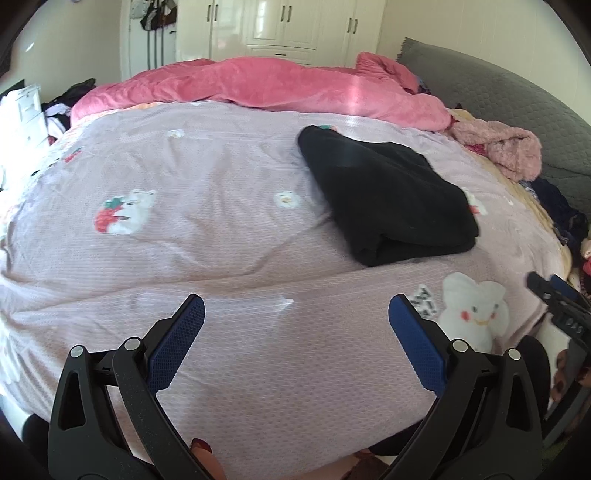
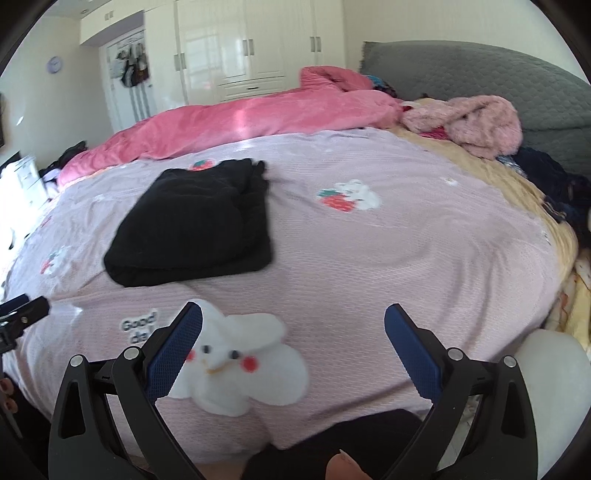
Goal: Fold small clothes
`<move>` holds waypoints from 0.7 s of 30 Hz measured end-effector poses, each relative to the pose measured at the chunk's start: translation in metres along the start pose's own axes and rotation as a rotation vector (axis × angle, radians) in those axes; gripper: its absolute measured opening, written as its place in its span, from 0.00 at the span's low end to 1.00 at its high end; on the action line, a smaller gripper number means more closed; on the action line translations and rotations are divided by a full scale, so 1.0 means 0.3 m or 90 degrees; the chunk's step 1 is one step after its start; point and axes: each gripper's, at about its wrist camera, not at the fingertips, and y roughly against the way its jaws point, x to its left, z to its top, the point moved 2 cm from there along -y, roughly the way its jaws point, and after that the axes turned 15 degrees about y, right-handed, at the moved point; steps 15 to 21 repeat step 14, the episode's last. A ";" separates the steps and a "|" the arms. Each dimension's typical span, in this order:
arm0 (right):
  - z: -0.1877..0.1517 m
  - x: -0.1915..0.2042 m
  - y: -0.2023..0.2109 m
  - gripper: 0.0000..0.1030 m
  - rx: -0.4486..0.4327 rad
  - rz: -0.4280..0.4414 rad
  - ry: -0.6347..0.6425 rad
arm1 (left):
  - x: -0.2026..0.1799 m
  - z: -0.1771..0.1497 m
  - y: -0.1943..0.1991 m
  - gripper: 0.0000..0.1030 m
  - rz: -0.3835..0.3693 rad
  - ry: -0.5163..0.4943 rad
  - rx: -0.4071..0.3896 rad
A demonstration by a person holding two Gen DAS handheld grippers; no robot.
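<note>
A black garment (image 1: 388, 195) lies folded into a thick rectangle on the lilac bedspread (image 1: 207, 236); it also shows in the right wrist view (image 2: 195, 225), left of centre. My left gripper (image 1: 295, 314) is open and empty, held above the bedspread near the bed's front edge, short of the garment. My right gripper (image 2: 293, 321) is open and empty over a white bunny print (image 2: 236, 365), apart from the garment. The right gripper's tip shows at the right edge of the left wrist view (image 1: 554, 291), and the left gripper's tip shows in the right wrist view (image 2: 26, 310).
A pink duvet (image 1: 280, 88) is bunched along the far side of the bed. A fluffy pink garment (image 2: 476, 122) and dark clothes (image 2: 554, 184) lie by the grey headboard (image 2: 480, 70). White wardrobes (image 1: 280, 29) stand behind. A white round object (image 2: 550, 373) sits at the lower right.
</note>
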 end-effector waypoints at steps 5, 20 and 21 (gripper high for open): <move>-0.095 -0.215 0.042 0.96 0.020 -0.110 -0.076 | 0.251 0.106 0.011 0.91 0.062 0.076 -0.030; -0.507 -0.885 0.151 0.96 0.160 -0.461 -0.310 | 1.018 0.408 0.003 0.91 0.352 0.232 -0.084; -0.507 -0.885 0.151 0.96 0.160 -0.461 -0.310 | 1.018 0.408 0.003 0.91 0.352 0.232 -0.084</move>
